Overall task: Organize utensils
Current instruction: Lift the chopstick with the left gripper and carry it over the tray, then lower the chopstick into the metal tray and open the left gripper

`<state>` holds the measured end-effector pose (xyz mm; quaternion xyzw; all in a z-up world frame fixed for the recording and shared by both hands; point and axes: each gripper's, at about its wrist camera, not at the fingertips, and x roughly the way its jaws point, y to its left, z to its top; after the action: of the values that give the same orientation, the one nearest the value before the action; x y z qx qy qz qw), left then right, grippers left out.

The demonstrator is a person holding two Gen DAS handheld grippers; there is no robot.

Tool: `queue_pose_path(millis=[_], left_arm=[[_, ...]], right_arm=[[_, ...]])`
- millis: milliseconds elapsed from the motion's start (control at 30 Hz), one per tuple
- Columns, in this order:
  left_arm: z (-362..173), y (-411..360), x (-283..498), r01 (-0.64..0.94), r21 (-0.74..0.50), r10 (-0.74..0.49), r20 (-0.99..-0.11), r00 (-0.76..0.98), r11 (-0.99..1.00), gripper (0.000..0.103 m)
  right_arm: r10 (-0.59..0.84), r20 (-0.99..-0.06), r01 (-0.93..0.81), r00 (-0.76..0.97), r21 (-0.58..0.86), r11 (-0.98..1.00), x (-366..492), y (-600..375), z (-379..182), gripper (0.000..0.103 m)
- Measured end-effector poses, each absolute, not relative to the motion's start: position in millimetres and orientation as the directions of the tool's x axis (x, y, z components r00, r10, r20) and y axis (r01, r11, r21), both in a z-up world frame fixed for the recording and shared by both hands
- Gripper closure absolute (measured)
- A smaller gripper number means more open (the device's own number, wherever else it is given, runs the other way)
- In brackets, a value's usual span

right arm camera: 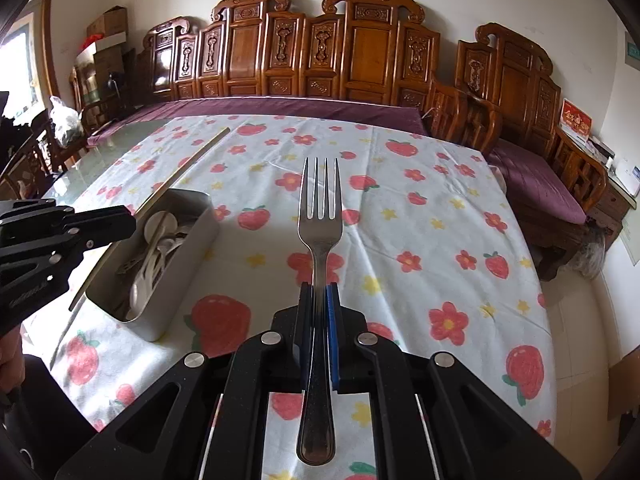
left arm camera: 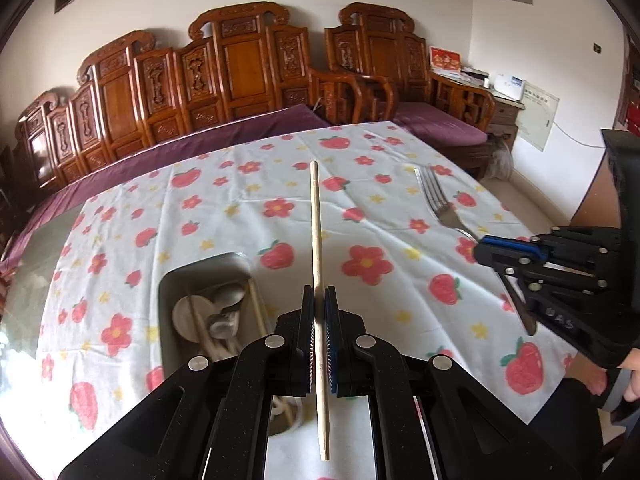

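My left gripper [left arm camera: 319, 294] is shut on a wooden chopstick [left arm camera: 317, 232] that points forward above the table. A grey utensil box [left arm camera: 200, 276] sits below and left of it, holding white spoons, a metal spoon and chopsticks. My right gripper [right arm camera: 319, 292] is shut on a metal fork [right arm camera: 320, 216], tines pointing away, held above the cloth. In the right wrist view the box [right arm camera: 188, 264] is to the left, with the left gripper [right arm camera: 130, 216] and its chopstick [right arm camera: 184, 168] over its far side. The right gripper [left arm camera: 480, 248] with the fork [left arm camera: 438, 200] shows at the right of the left wrist view.
The table is covered by a white cloth with strawberries and flowers [right arm camera: 440, 216]. A carved wooden bench with purple cushions [right arm camera: 320, 104] runs behind the table. A side cabinet [left arm camera: 508, 108] stands at the far right by the wall.
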<state>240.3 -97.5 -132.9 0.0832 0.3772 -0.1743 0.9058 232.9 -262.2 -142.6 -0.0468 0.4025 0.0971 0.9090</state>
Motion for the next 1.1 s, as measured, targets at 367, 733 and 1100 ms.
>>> queue_pose_path(millis=[367,733,1100], left_arm=[[-163,-49,267,0.313,0.023,-0.189,-0.753,0.63,0.95,0.099],[-214,-24,294,0.271,0.028,-0.132,-0.822,0.554,0.962,0.099],[-232,-20,296,0.263,-0.006,-0.145,-0.847,0.512,0.965,0.098]], right_arm=[[0.165,-0.756,-0.263,0.633,-0.01,0.965,241,-236,-154,0.094],[0.182,-0.772,-0.294,0.609,-0.007,0.956,249,-218,-168,0.094],[0.201,-0.782,-0.319,0.589,0.003,0.948,252,-204,-173,0.094]])
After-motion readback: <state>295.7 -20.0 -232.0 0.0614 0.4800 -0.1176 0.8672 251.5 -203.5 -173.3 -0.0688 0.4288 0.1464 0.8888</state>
